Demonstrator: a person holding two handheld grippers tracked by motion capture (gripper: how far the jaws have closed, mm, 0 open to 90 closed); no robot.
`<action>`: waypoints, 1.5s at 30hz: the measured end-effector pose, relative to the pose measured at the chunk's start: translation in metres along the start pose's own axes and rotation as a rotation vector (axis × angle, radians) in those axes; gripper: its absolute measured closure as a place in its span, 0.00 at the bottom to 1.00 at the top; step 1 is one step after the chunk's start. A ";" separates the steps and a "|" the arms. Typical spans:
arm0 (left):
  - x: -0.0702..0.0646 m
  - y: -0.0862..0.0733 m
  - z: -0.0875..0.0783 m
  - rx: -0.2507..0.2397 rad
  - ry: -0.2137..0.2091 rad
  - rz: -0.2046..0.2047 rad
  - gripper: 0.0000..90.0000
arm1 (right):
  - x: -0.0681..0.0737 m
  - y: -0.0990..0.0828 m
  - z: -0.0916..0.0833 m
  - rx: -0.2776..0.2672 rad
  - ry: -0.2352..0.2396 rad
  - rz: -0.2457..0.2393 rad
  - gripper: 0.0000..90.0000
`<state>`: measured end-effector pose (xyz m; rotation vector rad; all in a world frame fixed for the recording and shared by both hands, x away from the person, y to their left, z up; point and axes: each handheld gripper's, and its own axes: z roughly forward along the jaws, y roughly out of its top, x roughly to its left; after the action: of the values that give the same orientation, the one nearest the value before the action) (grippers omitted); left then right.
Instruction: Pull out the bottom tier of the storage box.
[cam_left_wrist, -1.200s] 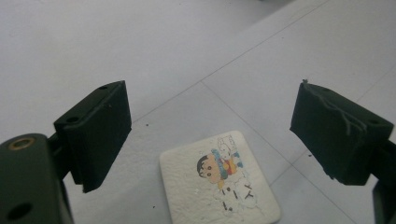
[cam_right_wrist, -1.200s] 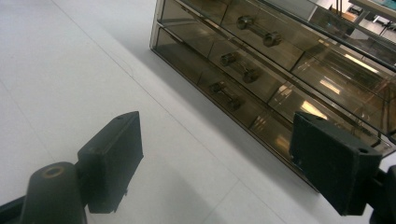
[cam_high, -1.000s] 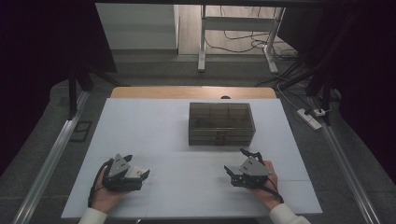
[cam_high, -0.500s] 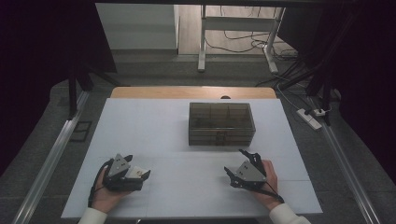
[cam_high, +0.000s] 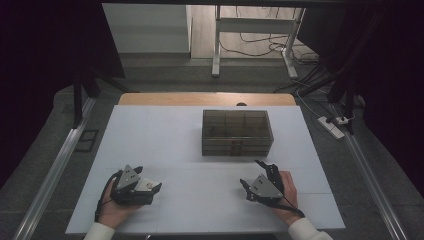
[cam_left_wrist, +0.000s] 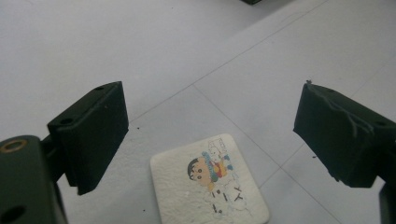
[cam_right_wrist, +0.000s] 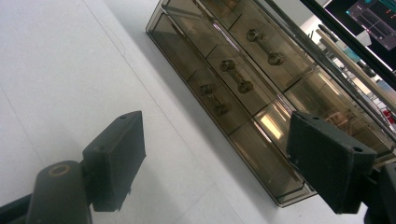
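No legible text on any surface. White square card lying on the table carries a printed cartoon figure with small dark marks beneath; characters too blurred to read.

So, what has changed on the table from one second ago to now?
Very little. The left claw has just been opening a bit wider; the small cartoon card lies on the table below it, not pressed by the jaws. Both hands, the right claw and the drawer box stayed where they were.

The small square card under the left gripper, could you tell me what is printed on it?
A colourful cartoon figure on the off-white card, clearest in the left gripper view.
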<state>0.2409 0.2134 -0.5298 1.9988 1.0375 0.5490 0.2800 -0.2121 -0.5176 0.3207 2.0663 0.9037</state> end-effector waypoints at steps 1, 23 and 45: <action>0.000 0.000 0.000 0.000 0.000 -0.001 0.11 | 0.000 0.000 0.000 0.001 -0.002 -0.004 0.22; 0.000 0.000 0.001 0.006 0.000 0.004 0.11 | 0.007 0.003 0.003 -0.013 -0.030 -0.103 0.23; -0.001 0.000 0.002 0.011 -0.001 0.006 0.12 | 0.010 0.004 0.007 -0.014 -0.051 -0.168 0.23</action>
<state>0.2415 0.2123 -0.5311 2.0128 1.0361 0.5461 0.2784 -0.2008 -0.5238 0.1578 2.0057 0.8005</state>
